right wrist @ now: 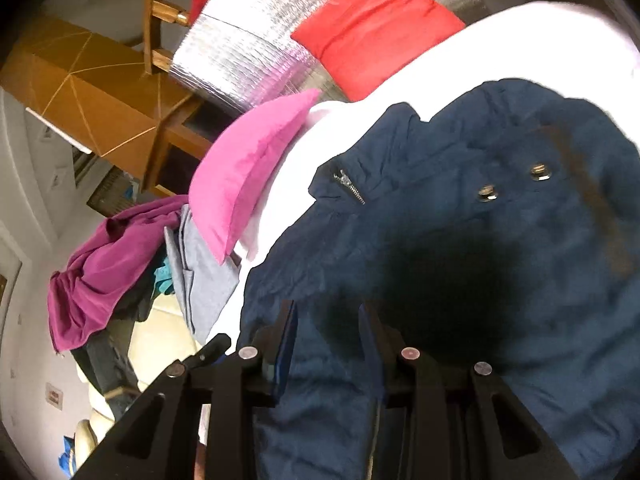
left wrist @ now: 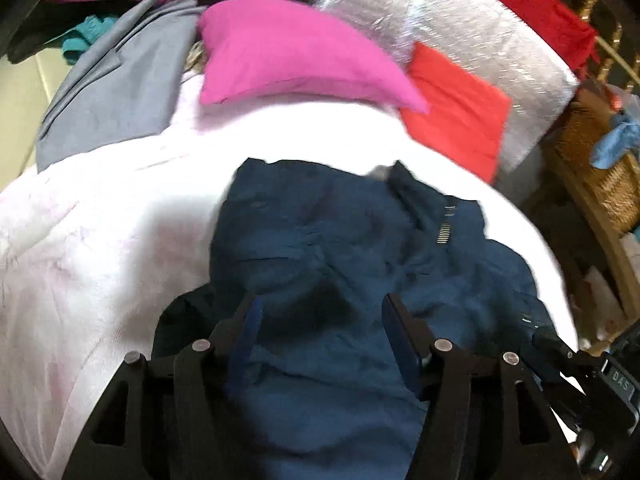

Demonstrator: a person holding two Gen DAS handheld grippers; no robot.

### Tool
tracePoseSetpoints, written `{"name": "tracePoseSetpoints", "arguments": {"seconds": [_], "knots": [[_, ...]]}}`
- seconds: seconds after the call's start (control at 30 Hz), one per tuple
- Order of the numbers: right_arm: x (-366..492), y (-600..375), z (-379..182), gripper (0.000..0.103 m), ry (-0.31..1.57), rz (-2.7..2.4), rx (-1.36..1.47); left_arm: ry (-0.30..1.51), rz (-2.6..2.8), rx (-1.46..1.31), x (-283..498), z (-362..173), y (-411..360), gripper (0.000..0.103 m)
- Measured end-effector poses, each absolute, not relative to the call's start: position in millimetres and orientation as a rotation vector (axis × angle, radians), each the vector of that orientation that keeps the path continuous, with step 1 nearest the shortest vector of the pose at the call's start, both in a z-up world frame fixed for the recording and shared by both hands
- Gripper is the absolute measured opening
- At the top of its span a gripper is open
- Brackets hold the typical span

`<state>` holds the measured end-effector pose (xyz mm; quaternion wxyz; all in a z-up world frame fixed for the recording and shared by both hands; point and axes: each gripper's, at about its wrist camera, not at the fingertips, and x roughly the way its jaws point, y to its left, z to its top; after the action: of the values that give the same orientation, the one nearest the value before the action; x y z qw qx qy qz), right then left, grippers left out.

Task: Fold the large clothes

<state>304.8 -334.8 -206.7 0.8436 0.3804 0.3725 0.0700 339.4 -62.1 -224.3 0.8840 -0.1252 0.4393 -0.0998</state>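
A navy jacket [left wrist: 340,232] with a zip and metal snaps lies crumpled on a white bed cover [left wrist: 100,240]. My left gripper [left wrist: 322,312] hovers over its near part, jaws wide apart, and the cloth lies below them rather than pinched. From the right wrist, the same jacket [right wrist: 480,240] fills the right half of the picture. My right gripper [right wrist: 328,316] hangs over the jacket's near left edge with a narrower gap. Its blue pads show on both sides and the cloth runs beneath them. Each gripper casts a dark shadow on the jacket.
At the head of the bed lie a pink pillow [left wrist: 288,52], a red pillow [left wrist: 452,120] and a silver foil mat [left wrist: 480,40]. A grey garment [left wrist: 120,80] hangs off the far left edge. A magenta garment [right wrist: 100,264] is heaped beside it. A wicker basket [left wrist: 608,176] stands right.
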Motion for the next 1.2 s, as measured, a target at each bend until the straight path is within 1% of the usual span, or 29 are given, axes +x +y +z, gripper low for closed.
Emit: {"name": "tracePoseSetpoints", "arguments": {"seconds": [0.1,0.17,0.2,0.3,0.37,0.5,0.57,0.6,0.67,0.7,0.73,0.8,0.93,1.0,1.13,1.17,1.2], "knots": [[323.7,-329.6,-239.1,0.036,0.881,0.123,0.821,1.005,-0.167,-0.280,358.5,-250.3,-61.7,0.063],[331.0,-329.3,-252.8,0.022,0.921,0.101,0.819,1.043,-0.159,-0.275,361.7,-260.0,-59.0,0.063],[329.1,-332.3,-255.0,0.021,0.924,0.104,0.833,1.053,-0.155,-0.242,361.8,-260.8,-62.0,0.063],[318.6,-342.3,-245.0,0.021,0.939,0.106,0.837,1.049,-0.149,-0.189,359.0,-257.8,-68.0,0.063],[308.1,-350.3,-227.4,0.023,0.891,0.098,0.807,1.029,-0.154,-0.207,356.8,-251.7,-64.5,0.063],[276.5,-392.1,-203.0,0.023,0.750,0.025,0.830,0.912,-0.136,-0.197,345.7,-229.7,-57.9,0.063],[271.3,-411.2,-209.3,0.023,0.767,-0.046,0.842,0.903,-0.110,-0.169,348.3,-230.9,-60.2,0.063],[272.1,-418.6,-218.5,0.023,0.800,-0.070,0.847,0.934,-0.091,-0.153,352.3,-238.3,-60.9,0.064],[275.1,-426.6,-240.3,0.019,0.862,-0.092,0.858,1.007,-0.072,-0.126,360.2,-252.3,-64.6,0.064],[274.3,-427.9,-246.7,0.019,0.863,-0.084,0.890,1.025,-0.074,-0.128,362.3,-257.8,-64.8,0.065],[273.1,-427.3,-246.9,0.019,0.857,-0.089,0.901,1.019,-0.070,-0.127,361.9,-256.5,-64.8,0.065],[273.9,-421.5,-235.4,0.023,0.849,-0.101,0.861,1.000,-0.077,-0.116,359.4,-248.3,-64.6,0.065],[280.1,-402.0,-204.6,0.023,0.777,-0.020,0.809,0.945,-0.098,-0.160,354.3,-233.2,-56.2,0.065],[290.9,-389.1,-195.7,0.023,0.772,0.019,0.784,0.914,-0.088,-0.170,353.3,-227.0,-51.6,0.065],[332.4,-354.4,-199.9,0.023,0.824,0.085,0.749,0.923,-0.048,-0.156,356.5,-229.3,-46.9,0.065],[340.2,-349.7,-208.0,0.024,0.835,0.095,0.753,0.945,-0.034,-0.147,358.4,-233.4,-45.1,0.065],[352.0,-343.8,-218.3,0.029,0.865,0.095,0.763,0.988,-0.010,-0.127,362.7,-241.6,-44.0,0.065]]}}
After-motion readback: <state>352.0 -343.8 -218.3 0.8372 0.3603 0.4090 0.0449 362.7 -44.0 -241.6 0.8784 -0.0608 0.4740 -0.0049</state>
